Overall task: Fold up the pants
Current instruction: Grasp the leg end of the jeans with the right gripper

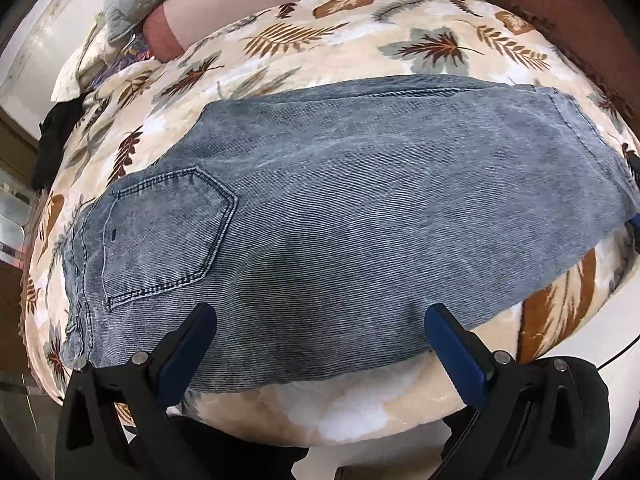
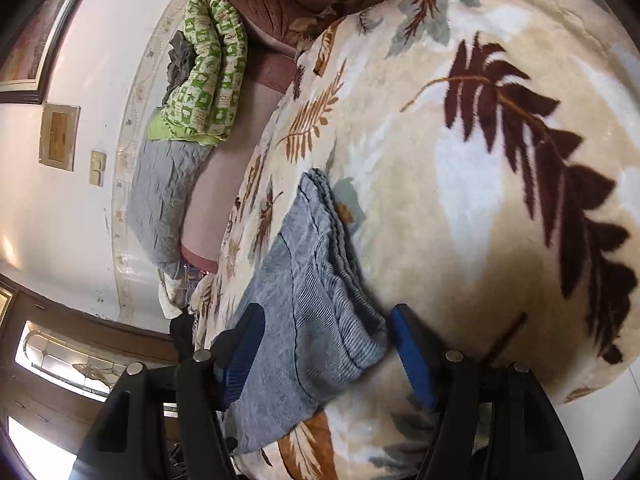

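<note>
- Your left gripper (image 1: 320, 326) is hanging over the near edge of the pants (image 1: 340, 208), pointing steeply down; its jaws are standing spread wide, with denim under the gap and nothing pinched between the blue pads (image 1: 456, 352).
- Just ahead of that gripper the pants are lying flat on the leaf-print blanket (image 1: 280, 40), folded lengthwise, with the back pocket (image 1: 168, 236) ahead and to the left of the left finger and the waistband running down the far left edge.
- The leg end is stretching away to the right of the gripper, where a bit of blue pad is peeking in at the picture's edge.
- Your right gripper (image 2: 324, 344) is straddling the stacked hem end of the pants (image 2: 304, 300), jaws apart; the left pad (image 2: 240, 360) is looking close against the cloth, while the right pad (image 2: 412, 356) is sitting just beside the layered edge, not pressing it.
- Beyond the right gripper, the blanket (image 2: 460, 160) is spreading ahead and to the right.
- Farther ahead to the left, a grey pillow (image 2: 164, 200) and a rolled green quilt (image 2: 208, 72) are lying near the wall (image 2: 80, 200).
</note>
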{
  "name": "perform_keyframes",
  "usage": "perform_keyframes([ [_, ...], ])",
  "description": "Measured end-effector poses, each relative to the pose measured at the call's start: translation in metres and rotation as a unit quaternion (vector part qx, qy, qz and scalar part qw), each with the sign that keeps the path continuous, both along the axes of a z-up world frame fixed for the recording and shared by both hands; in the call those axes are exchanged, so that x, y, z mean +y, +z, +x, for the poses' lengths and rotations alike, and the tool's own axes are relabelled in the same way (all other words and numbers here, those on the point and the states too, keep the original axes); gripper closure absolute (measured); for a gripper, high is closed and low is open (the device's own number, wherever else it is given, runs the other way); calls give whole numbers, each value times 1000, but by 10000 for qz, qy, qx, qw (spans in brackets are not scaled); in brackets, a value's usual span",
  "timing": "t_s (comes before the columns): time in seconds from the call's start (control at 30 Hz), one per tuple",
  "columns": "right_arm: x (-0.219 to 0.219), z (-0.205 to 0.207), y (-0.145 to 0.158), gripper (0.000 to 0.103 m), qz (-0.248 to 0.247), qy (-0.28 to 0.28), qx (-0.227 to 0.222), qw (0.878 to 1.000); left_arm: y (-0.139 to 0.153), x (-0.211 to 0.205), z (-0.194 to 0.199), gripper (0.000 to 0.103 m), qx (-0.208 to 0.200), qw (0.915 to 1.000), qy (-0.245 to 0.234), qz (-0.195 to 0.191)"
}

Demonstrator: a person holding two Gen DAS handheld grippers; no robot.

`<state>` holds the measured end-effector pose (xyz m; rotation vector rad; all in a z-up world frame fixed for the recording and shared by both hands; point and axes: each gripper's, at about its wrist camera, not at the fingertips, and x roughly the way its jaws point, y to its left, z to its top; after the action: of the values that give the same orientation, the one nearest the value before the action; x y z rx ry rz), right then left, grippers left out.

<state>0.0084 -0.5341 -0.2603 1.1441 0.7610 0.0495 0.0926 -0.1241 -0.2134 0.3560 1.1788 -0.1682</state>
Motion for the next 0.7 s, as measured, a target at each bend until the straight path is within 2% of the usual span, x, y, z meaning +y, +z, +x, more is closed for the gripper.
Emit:
perform_keyframes([
  [0.1,1,7,1,34,10,-7,-75,10000,1,2,3,0,-10,10000,33,6],
  [0.17,3,13,0,39,-53,-56,-78,9999,2,3,5,0,-24,10000,31,7],
  [0.23,4,16,-3,62,-128,-124,25,9998,2,5,7,0,-27,10000,61,-9],
  [0.3,3,16,-7,72,-133,-183,83,9997,1,8,11,0,-8,9999,115,-7],
  [0.4,5,15,-2,75,-260,-210,110,9994,-1,15,16,0,36,9998,210,-4],
  [0.53,15,21,23,75,-785,-118,97,9968,3,26,20,0,36,9992,376,-160],
  [0.7,40,38,65,75,-1608,218,54,9867,12,43,23,0,-33,9982,497,-341],
])
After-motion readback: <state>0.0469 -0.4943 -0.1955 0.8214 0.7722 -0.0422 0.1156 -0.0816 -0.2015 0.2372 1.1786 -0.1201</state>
